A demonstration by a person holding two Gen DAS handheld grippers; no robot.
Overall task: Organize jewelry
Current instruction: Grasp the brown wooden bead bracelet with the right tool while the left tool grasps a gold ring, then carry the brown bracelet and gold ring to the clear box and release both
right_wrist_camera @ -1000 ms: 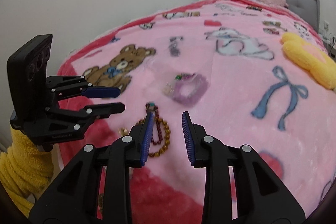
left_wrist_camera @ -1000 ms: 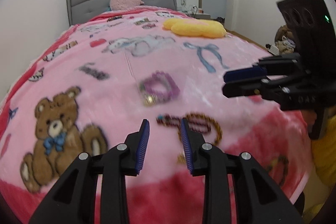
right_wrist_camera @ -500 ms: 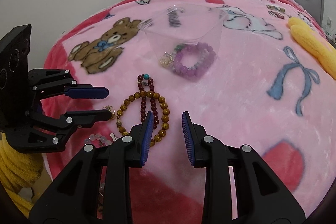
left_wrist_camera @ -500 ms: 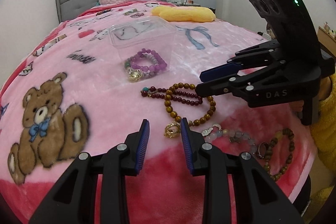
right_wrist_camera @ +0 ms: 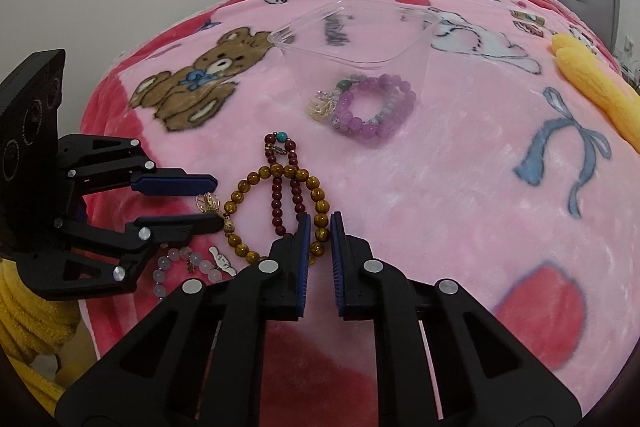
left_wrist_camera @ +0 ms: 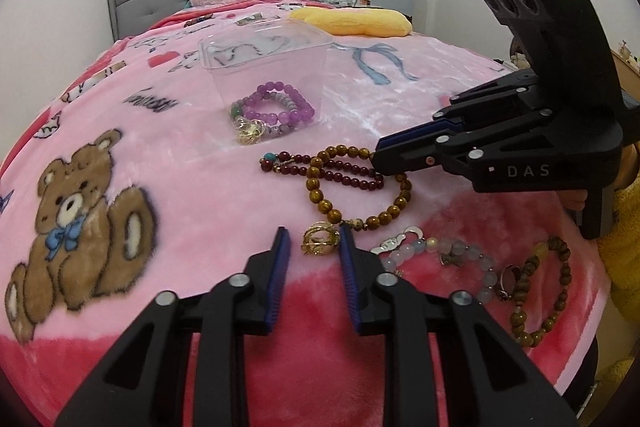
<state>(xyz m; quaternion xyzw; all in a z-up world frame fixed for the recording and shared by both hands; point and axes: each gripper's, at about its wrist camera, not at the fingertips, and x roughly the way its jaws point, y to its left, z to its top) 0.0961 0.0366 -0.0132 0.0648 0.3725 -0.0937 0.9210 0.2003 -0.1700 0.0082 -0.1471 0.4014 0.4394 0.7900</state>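
Right gripper [right_wrist_camera: 320, 223]: down on the bed now and clenched. Its pads were well apart a moment ago; now they pinch the near side of the amber bead bracelet [right_wrist_camera: 276, 211].
Left gripper [left_wrist_camera: 314, 239]: it has dropped in too, and its jaws are closing. The gold charm [left_wrist_camera: 320, 243] sits between the pads, the right pad at its edge and the left pad still clear of it, so there is no grip yet.
What changed: both grippers hung above the pile a second ago. Now each is at one end of the same bracelet, since the charm looks to hang from the amber loop.
Tangle: a dark red bead strand [left_wrist_camera: 344, 179] lies across the amber loop, touching it. A lift could drag the strand along.
Waiting: a pale bead bracelet [left_wrist_camera: 416, 251], a ring [left_wrist_camera: 508, 279] and a brown wooden bead bracelet [left_wrist_camera: 552, 291] lie near the front edge of the pink blanket [left_wrist_camera: 180, 167].
Destination: the clear plastic box [left_wrist_camera: 264, 39] stands beyond the pile, with purple bead bracelets [left_wrist_camera: 280, 107] inside.
Task reading: an early stage, with most pieces still loose. The pick of the amber bracelet looks half made, one end held and one to go.
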